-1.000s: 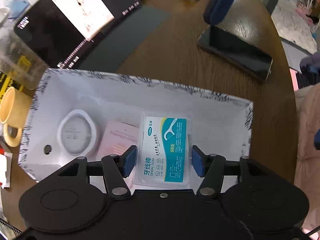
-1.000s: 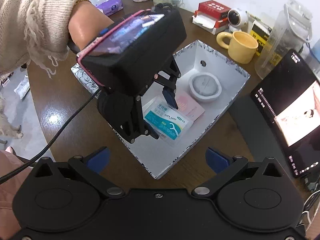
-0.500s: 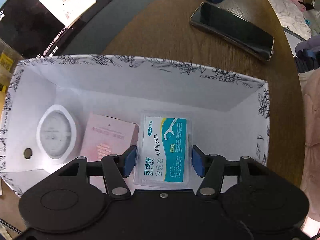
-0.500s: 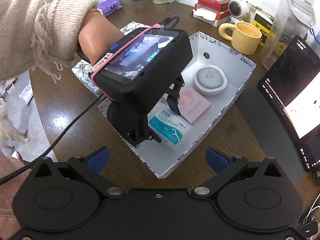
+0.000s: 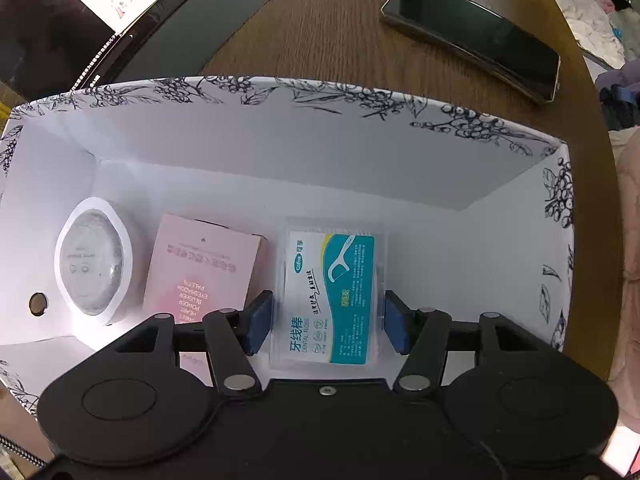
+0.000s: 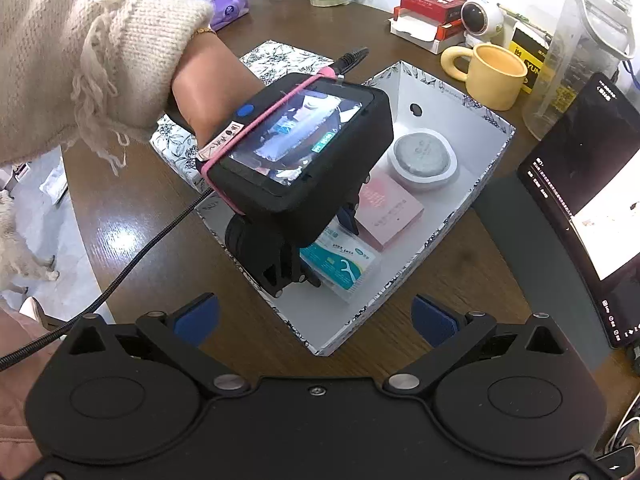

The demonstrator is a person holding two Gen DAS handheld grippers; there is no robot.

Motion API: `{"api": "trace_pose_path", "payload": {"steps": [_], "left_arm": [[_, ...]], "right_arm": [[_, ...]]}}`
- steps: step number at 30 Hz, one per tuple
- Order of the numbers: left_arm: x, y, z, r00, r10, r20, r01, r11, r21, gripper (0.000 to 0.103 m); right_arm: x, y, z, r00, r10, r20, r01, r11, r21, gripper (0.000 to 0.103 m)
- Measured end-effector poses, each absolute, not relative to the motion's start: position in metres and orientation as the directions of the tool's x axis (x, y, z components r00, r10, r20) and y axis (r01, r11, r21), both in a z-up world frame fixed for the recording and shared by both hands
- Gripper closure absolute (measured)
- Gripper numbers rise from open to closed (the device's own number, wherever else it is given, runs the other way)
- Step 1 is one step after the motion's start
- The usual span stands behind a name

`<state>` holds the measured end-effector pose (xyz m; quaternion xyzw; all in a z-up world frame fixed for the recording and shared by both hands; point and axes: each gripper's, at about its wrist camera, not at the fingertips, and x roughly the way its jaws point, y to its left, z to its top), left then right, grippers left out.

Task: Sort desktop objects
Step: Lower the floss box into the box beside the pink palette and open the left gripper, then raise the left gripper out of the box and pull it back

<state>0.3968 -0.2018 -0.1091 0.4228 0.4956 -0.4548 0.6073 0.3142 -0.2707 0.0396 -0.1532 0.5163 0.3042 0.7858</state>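
Left gripper (image 5: 328, 322) is down inside the box (image 5: 360, 148), its blue fingers (image 5: 258, 320) narrowed onto the two long edges of the floss pack (image 5: 332, 296), which sits low over the white floor near the box's front corner. Whether the pack touches the floor, cannot tell. Just left of it lies the pink carton (image 5: 200, 268), flat, and beyond that the round white case (image 5: 94, 266), both on the box floor; pack and carton are close, edges nearly meeting. From the right wrist view, the left gripper (image 6: 304, 256) hangs over the box (image 6: 476, 188) with the floss pack (image 6: 344, 268) showing below its black body, a knit sleeve (image 6: 80, 52) above. Right gripper (image 6: 316, 316) hovers apart over the brown bench (image 6: 460, 276), fingers (image 6: 196, 316) spread wide, holding nothing. A phone (image 5: 472, 36) lies on the bench behind the box, a yellow mug (image 6: 492, 76) stands beyond its far corner, and a dark screen (image 6: 592, 208) is off to the right.
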Motion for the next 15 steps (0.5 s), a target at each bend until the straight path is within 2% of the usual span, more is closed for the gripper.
{"api": "trace_pose_path", "payload": {"steps": [7,13,15], "left_arm": [[0.398,-0.197,-0.106,0.108,-0.115,-0.987,0.965,0.25,0.077,0.045],[0.406,-0.188,-0.091,0.133,-0.121,-0.984,0.935,0.344,0.084,0.035],[0.406,-0.183,-0.085,0.172,-0.13,-0.976,0.924,0.365,0.114,0.023]], "right_arm": [[0.31,-0.269,0.048,0.304,0.319,-0.898,-0.639,0.767,0.055,0.0],[0.306,-0.268,0.056,0.325,0.316,-0.891,-0.64,0.767,0.038,0.0],[0.305,-0.268,0.059,0.332,0.315,-0.889,-0.641,0.767,0.032,0.0]]}}
